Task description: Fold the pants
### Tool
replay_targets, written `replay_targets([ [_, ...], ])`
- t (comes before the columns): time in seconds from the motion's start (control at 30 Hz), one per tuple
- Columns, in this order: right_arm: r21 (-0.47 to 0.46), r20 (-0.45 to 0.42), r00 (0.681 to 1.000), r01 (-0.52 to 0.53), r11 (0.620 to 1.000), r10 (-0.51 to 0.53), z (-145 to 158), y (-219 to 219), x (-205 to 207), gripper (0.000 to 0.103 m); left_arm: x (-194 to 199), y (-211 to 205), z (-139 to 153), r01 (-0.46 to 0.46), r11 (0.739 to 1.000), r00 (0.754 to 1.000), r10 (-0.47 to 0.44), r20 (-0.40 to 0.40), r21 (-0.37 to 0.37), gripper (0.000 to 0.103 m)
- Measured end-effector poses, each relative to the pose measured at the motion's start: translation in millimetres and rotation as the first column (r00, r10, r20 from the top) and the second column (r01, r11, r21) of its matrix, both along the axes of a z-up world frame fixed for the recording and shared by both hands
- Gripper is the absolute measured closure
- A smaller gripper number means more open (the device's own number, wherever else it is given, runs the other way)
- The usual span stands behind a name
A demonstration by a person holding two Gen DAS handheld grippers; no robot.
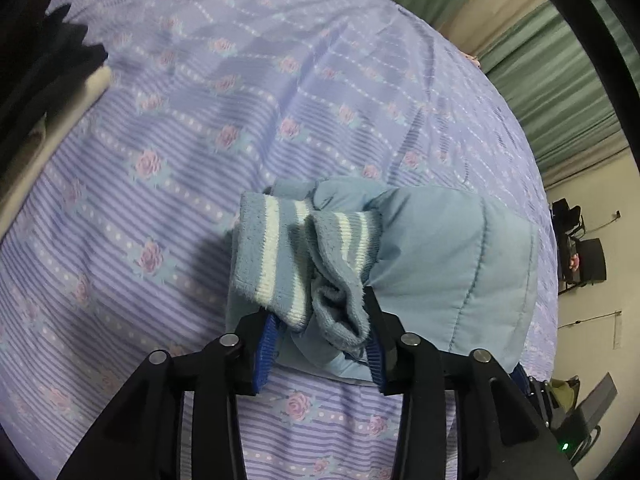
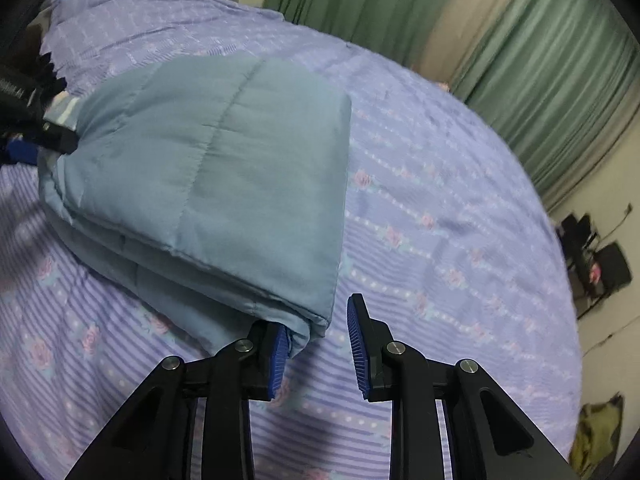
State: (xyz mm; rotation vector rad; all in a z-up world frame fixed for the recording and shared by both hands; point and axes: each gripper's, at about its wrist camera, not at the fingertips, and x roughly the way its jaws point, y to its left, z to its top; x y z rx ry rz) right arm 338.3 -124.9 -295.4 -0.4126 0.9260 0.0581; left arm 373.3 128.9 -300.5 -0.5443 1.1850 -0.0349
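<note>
Closest in the left wrist view, the left gripper [image 1: 320, 344] has its two blue-padded fingers [image 1: 267, 350] standing apart, with the striped cuffs [image 1: 280, 248] of the pants bunched between them; the fleecy blue-and-white ribbing touches both pads, but whether it is truly pinched I cannot tell. Just past the cuffs lies the quilted body of the pants [image 1: 452, 264], pale blue, folded into a thick bundle on the bedsheet [image 1: 160, 128] — a lilac cloth with stripes, white dots and pink roses. Farther off, green curtains [image 1: 560, 92] hang along the wall, and dark chairs [image 1: 580, 256] stand at the right edge.

From the right wrist view, the right gripper [image 2: 318, 348] is spread wide and holds nothing. Its left pad [image 2: 280, 360] sits just against the near corner of the folded pants [image 2: 224, 168] (the corner overlaps it slightly), while the other pad stands free over bare bedsheet [image 2: 460, 220]. The bundle runs away from this corner toward the upper left, several layers stacked, with a stitched seam across the top. At its far end the left gripper [image 2: 52, 136] shows as a dark shape at the cuffs. Beyond the bed hang the green curtains [image 2: 560, 80], blurred.
</note>
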Motion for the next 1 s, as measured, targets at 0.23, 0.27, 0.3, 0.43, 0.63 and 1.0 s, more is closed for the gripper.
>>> replay_targets([
  [0.23, 0.211, -0.083, 0.994, 0.094, 0.973, -0.078, 4.9, -31.4, 3.4, 0.041, -0.4, 4.3, -2.4, -0.001, 0.999, 1.0, 0.002, -0.016, 0.037, 0.043],
  [0.27, 0.233, -0.096, 0.992, 0.102, 0.967, -0.081, 8.7, -35.2, 1.3, 0.038, -0.8, 4.1, -1.4, 0.003, 0.998, 1.0, -0.002, -0.015, 0.061, 0.038],
  [0.3, 0.259, -0.106, 0.991, 0.101, 0.961, -0.076, 13.4, -38.1, -2.8, 0.038, -0.6, 2.9, -0.7, 0.007, 0.997, 1.0, -0.006, -0.015, 0.073, 0.034],
  [0.43, 0.281, -0.087, 0.993, 0.097, 0.955, -0.075, 35.4, -41.7, -20.9, 0.036, -0.2, -4.3, 5.6, 0.053, 0.987, 0.998, -0.055, 0.012, 0.149, 0.027],
  [0.63, 0.415, 0.048, 0.993, 0.075, 0.907, -0.104, 68.9, -39.0, -4.7, 0.018, 2.6, -7.4, 6.1, 0.07, 0.988, 0.997, -0.073, 0.018, 0.137, 0.019],
  [1.0, 0.655, -0.193, 0.969, 0.243, 0.716, -0.152, -13.0, -56.5, 81.9, 0.027, 5.4, 2.0, -7.6, 0.071, 0.997, 0.997, -0.071, 0.032, 0.01, 0.012],
])
